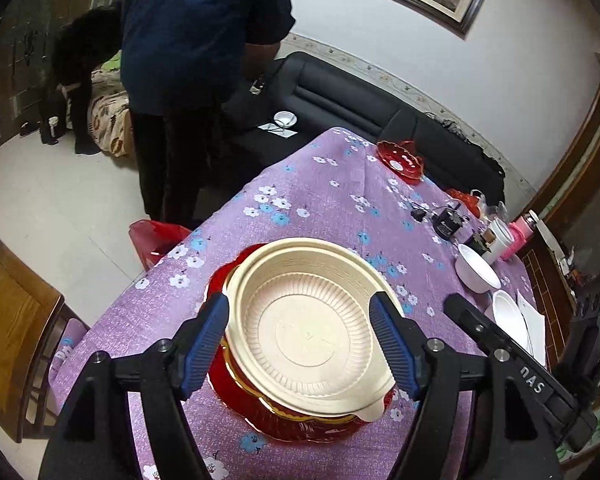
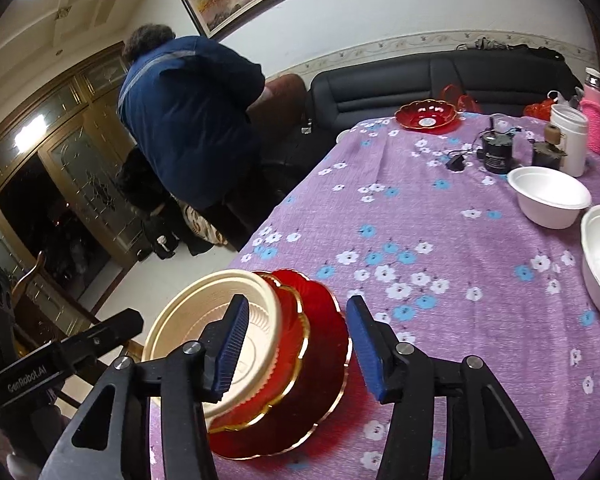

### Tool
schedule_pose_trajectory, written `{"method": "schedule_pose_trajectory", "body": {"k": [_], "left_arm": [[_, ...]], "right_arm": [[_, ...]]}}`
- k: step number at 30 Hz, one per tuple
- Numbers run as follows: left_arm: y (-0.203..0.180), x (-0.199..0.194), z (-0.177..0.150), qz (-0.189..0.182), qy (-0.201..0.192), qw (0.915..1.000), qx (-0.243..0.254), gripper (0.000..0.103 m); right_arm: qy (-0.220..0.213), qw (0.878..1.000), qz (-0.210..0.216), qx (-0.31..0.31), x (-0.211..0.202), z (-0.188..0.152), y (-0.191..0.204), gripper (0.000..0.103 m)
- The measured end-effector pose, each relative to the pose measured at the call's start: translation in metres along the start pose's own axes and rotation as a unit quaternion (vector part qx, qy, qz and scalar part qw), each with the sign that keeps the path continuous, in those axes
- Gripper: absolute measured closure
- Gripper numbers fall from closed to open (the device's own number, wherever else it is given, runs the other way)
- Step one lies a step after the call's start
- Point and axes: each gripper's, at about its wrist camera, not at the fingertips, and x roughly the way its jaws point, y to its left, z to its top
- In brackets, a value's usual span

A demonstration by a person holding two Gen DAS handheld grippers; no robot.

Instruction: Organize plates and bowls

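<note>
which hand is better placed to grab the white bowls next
Right. The white bowls sit on the right tongs' side of the table; the left tongs straddle the cream bowl on the stack.

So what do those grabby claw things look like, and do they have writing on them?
Both look alike. The left gripper and the right gripper have black angular frames with triangle cutouts, silver round bolts, and two blue ribbed fingers. One side bar reads "GenRobot.AI"; the other shows "DAS". No cables or sleeves show.
</note>
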Motion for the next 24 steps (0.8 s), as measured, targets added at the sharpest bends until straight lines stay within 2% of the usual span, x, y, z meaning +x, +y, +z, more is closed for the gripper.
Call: {"method": "schedule_pose_trajectory", "body": {"k": [5, 10, 15, 20, 24], "left_arm": [[-0.011, -0.008, -0.004, 0.029, -0.020, 0.9992, 0.021, 0.031], [-0.046, -0.015, -0.010, 0.058, -0.047, 0.9945, 0.074, 0.024], [-0.090, -0.014, -0.022, 0.054, -0.054, 0.9881, 0.133, 0.023], [-0.135, -0.006, -0.040, 0.059, -0.052, 0.9802, 0.182, 0.023], [-0.167, -0.001, -0.058, 0.079, -0.062, 0.9679, 0.230, 0.023]], "right_arm": [[-0.004, 1.000, 0.001, 0.013, -0.007, -0.004, -0.014, 0.048], [-0.015, 0.999, -0.002, 0.031, -0.018, -0.007, -0.031, 0.048], [-0.026, 0.998, -0.013, 0.050, -0.035, -0.009, -0.054, 0.048], [-0.040, 0.997, -0.031, 0.064, -0.058, -0.015, -0.077, 0.047], [-0.052, 0.995, -0.048, 0.073, -0.074, -0.021, -0.094, 0.044]]}}
